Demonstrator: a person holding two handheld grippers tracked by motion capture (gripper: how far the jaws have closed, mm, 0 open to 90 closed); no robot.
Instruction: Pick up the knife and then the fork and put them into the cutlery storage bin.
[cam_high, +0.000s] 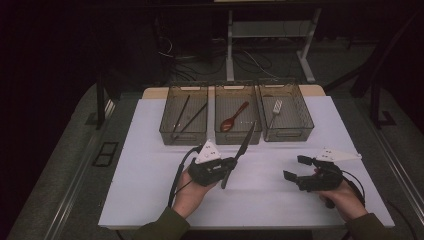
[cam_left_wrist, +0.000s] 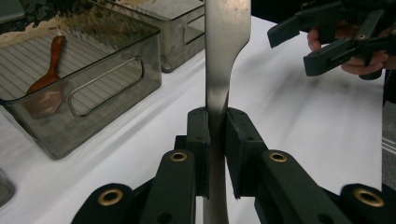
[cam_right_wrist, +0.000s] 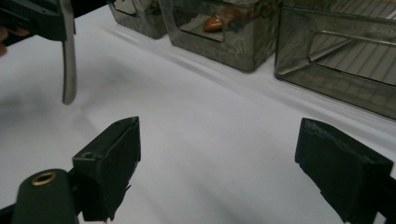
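A metal knife (cam_high: 241, 150) is clamped near its middle in my left gripper (cam_high: 233, 163), blade pointing up and away toward the middle bin (cam_high: 235, 136). In the left gripper view the knife (cam_left_wrist: 223, 56) stands upright between the shut jaws of my left gripper (cam_left_wrist: 217, 135). My right gripper (cam_high: 295, 168) hovers over the table's right side, open and holding nothing. In the right gripper view my right gripper (cam_right_wrist: 217, 158) has its jaws wide apart over bare white tabletop, and the knife's handle end (cam_right_wrist: 68, 60) hangs at the upper left.
Three smoky clear bins stand in a row at the back of the white table (cam_high: 150, 190). The left bin (cam_high: 183, 136) holds dark chopsticks (cam_high: 186, 116), the middle one a wooden spoon (cam_high: 233, 118), the right bin (cam_high: 287, 134) a fork (cam_high: 275, 109).
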